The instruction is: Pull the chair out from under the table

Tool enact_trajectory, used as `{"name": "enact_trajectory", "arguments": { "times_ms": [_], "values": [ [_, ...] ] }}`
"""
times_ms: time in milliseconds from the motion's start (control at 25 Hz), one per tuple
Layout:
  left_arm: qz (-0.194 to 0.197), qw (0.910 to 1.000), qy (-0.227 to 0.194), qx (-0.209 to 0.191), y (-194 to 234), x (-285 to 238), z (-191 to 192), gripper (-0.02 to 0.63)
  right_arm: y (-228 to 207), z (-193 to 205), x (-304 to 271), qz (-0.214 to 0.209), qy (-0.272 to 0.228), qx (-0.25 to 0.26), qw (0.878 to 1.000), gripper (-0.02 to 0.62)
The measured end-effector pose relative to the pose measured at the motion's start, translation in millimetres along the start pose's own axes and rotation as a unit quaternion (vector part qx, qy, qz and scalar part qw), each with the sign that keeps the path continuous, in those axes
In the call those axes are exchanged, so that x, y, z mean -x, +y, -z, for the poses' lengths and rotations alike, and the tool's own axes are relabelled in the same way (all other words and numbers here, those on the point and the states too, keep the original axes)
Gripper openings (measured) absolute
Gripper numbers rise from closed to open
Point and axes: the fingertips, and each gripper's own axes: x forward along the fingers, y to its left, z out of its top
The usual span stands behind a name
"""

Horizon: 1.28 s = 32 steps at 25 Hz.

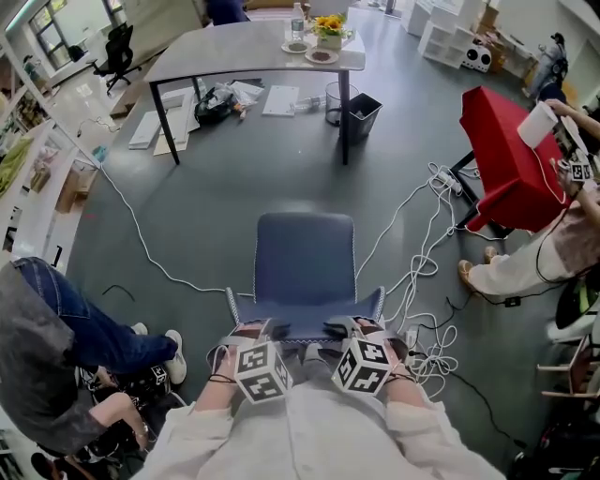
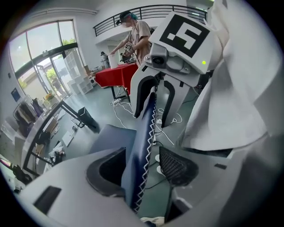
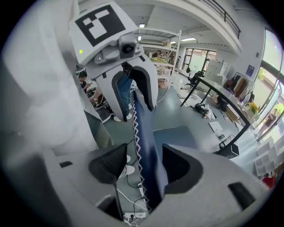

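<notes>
The room is a big, bright hall with tall windows on the left and a grey-green floor point(image 1: 216, 206) strewn with white cables point(image 1: 422, 244). At the far side stands a long grey surface point(image 1: 234, 52) on dark legs, carrying yellow flowers point(image 1: 328, 25) and a couple of dishes; papers point(image 1: 279, 99) lie on the floor beneath it and a black bin point(image 1: 361, 114) sits by its right leg. On the right is a table under a red cloth point(image 1: 511, 169), and a seated person in jeans point(image 1: 66, 328) is at the near left.

The blue chair point(image 1: 305, 262) stands on open floor, well clear of the surface and near the person holding the tools. Its seat faces the far surface, and its backrest is on the near side with the top edge running left to right, trimmed with white zigzag stitching point(image 2: 148, 133).

The left gripper point(image 1: 262, 330) and right gripper point(image 1: 349, 328) straddle that top edge side by side. Each has its jaws spread apart with the backrest edge between them, not squeezed.

The only print I can make out is black-and-white square patterns on the marker cubes point(image 1: 262, 368).
</notes>
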Motion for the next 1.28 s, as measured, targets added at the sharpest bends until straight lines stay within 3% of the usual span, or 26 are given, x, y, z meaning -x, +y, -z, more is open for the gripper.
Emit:
{"name": "enact_trajectory", "arguments": {
  "times_ms": [240, 400, 680, 920, 1000, 1120, 1200, 1280],
  "values": [
    [0.008, 0.9987, -0.048, 0.017, 7.0, 16.5, -28.9, 0.235, -7.5, -15.4, 20.2, 0.001, -0.047, -0.027, 0.999, 0.212],
    [0.002, 0.9950, -0.092, 0.038, 19.8, 36.5, -47.9, 0.235, -19.6, -37.2, 54.7, 0.022, -0.113, -0.052, 0.992, 0.212],
    [0.031, 0.9783, -0.188, 0.082, 33.0, 69.9, -83.8, 0.233, -33.4, -67.8, 107.9, 0.038, -0.214, -0.079, 0.973, 0.210],
    [-0.016, 0.9668, -0.245, 0.069, 56.4, 98.5, -103.8, 0.232, -57.7, -86.1, 148.4, 0.076, -0.301, -0.112, 0.944, 0.210],
    [-0.028, 0.9589, -0.273, 0.071, 61.1, 109.5, -112.0, 0.220, -66.5, -95.0, 165.1, 0.093, -0.342, -0.121, 0.927, 0.210],
    [-0.044, 0.9395, -0.326, 0.097, 71.5, 129.5, -124.3, 0.185, -76.2, -111.5, 189.8, 0.119, -0.394, -0.124, 0.903, 0.210],
    [-0.053, 0.9230, -0.364, 0.112, 79.8, 145.9, -131.5, 0.164, -80.0, -124.4, 205.8, 0.127, -0.426, -0.130, 0.886, 0.210],
    [-0.060, 0.9006, -0.411, 0.129, 89.0, 165.9, -140.5, 0.163, -85.0, -136.6, 223.8, 0.127, -0.464, -0.147, 0.865, 0.209]
  ]
}}
